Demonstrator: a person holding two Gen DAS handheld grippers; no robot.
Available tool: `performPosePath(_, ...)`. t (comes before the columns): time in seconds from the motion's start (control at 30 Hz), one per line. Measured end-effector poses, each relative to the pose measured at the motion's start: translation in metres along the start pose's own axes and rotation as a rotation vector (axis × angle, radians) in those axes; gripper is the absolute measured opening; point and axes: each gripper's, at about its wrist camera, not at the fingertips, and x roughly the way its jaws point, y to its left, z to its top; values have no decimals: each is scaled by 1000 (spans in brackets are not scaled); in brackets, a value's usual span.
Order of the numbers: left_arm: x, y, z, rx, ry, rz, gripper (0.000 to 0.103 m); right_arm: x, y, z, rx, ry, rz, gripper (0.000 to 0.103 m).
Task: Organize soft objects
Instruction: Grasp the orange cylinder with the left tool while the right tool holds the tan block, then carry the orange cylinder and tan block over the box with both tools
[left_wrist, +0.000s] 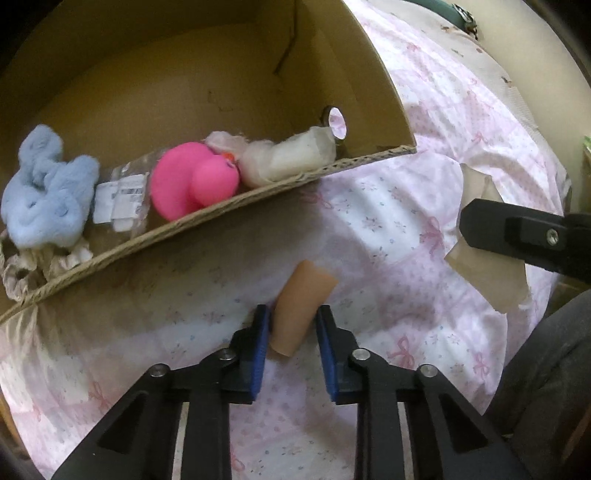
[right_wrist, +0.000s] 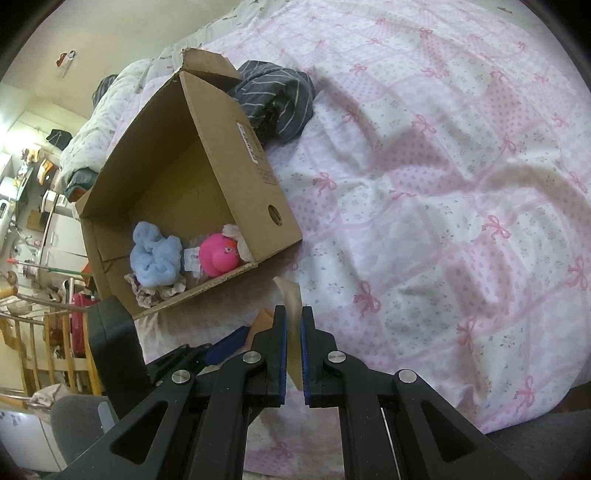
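Note:
An open cardboard box lies on the bed. Inside it are a light blue plush, a pink rubber duck, a cream soft object and a clear packet. My left gripper is open, its jaws on either side of a tan soft piece lying on the sheet. My right gripper is shut on a thin beige sheet, which also shows in the left wrist view.
The bed has a pink and white bow-print cover. A grey striped garment lies behind the box. A floral cloth sits in the box's corner. Room furniture stands off the bed's left side.

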Motion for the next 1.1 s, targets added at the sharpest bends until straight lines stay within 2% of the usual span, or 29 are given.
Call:
performPosePath(0.07, 0, -2, 5, 0, 3, -1, 11, 1, 1, 0, -2, 1, 4, 8)
performPosePath(0.17, -2, -1, 7, 11, -8, -4, 5, 1, 1, 0, -4, 4, 6, 8)
performPosePath(0.33, -17, 2, 4, 5, -38, 10, 5, 2, 2, 0, -13, 4, -2, 8)
performPosePath(0.43, -34, 16, -7, -60, -65, -7, 5, 3, 3, 0, -17, 4, -6, 8)
performPosePath(0.6, -59, 49, -27, -168, -81, 7, 5, 2, 9, -2, -39, -5, -4, 8)
performPosePath(0.87, -89, 85, -51, -251, -115, 94, 5, 10, 23, -6, -94, 9, -20, 9)
performPosePath(1.0, -110, 124, -75, -306, -134, 127, 5, 16, 31, -11, -125, 35, -15, 9)
performPosePath(1.1, -119, 125, -81, -348, -152, 147, 5, 20, 41, -15, -160, 52, 1, 9)
